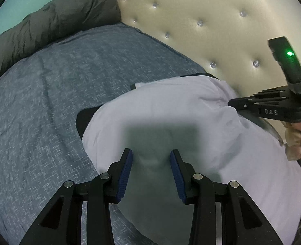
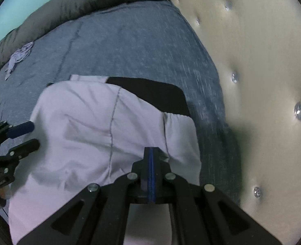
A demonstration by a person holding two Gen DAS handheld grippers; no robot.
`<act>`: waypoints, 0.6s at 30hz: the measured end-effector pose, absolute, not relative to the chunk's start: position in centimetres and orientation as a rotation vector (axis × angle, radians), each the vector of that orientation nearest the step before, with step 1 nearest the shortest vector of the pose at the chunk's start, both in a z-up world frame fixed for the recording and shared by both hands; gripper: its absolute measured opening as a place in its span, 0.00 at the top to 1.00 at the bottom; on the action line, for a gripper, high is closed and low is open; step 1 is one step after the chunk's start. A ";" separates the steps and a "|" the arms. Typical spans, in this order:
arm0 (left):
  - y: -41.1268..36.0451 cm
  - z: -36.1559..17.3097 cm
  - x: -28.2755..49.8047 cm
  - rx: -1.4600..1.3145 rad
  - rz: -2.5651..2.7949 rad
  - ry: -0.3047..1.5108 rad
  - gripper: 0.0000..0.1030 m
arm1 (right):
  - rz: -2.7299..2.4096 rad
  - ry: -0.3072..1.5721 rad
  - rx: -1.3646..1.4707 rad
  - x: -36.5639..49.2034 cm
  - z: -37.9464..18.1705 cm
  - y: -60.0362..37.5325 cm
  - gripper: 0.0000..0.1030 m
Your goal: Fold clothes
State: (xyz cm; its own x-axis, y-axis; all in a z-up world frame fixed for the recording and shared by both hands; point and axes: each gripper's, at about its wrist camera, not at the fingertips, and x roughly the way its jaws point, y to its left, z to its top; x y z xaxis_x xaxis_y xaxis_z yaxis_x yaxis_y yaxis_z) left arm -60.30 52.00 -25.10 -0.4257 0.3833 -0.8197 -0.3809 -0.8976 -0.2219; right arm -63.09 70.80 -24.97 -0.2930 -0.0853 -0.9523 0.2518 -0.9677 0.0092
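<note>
Clearly the pale lilac cotton garment [image 2: 93, 134] on the blue-grey bed [image 1: 48, 102] could slip: right gripper [image 2: 151, 153] fingers pressed together beside its gathered seam, apparently empty, left gripper [image 1: 151, 159] fingers apart above it.

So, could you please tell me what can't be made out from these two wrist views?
- Whether the right gripper pinches the white garment: its shut fingers hide the cloth beneath them, right wrist view.
- The garment's near edge: covered by the left gripper and its shadow, left wrist view.
- The black item: mostly under the garment, both views.
- The small crumpled cloth: too small and blurred, right wrist view.
</note>
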 end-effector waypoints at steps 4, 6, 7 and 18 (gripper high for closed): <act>52.2 -25.5 -60.5 -1.352 2.320 0.001 0.59 | -2.345 0.186 1.760 -63.3 -26.0 71.0 1.00; 52.5 -25.9 -60.5 -1.364 2.312 0.018 0.59 | -2.347 0.170 1.762 -63.2 -26.2 71.2 1.00; 52.6 -26.1 -60.5 -1.371 2.306 0.025 0.59 | -2.350 0.164 1.763 -63.1 -26.2 71.4 1.00; 52.6 -22.0 -56.4 -1.297 2.295 0.025 0.59 | -2.462 0.047 1.537 -57.9 -18.9 72.7 1.00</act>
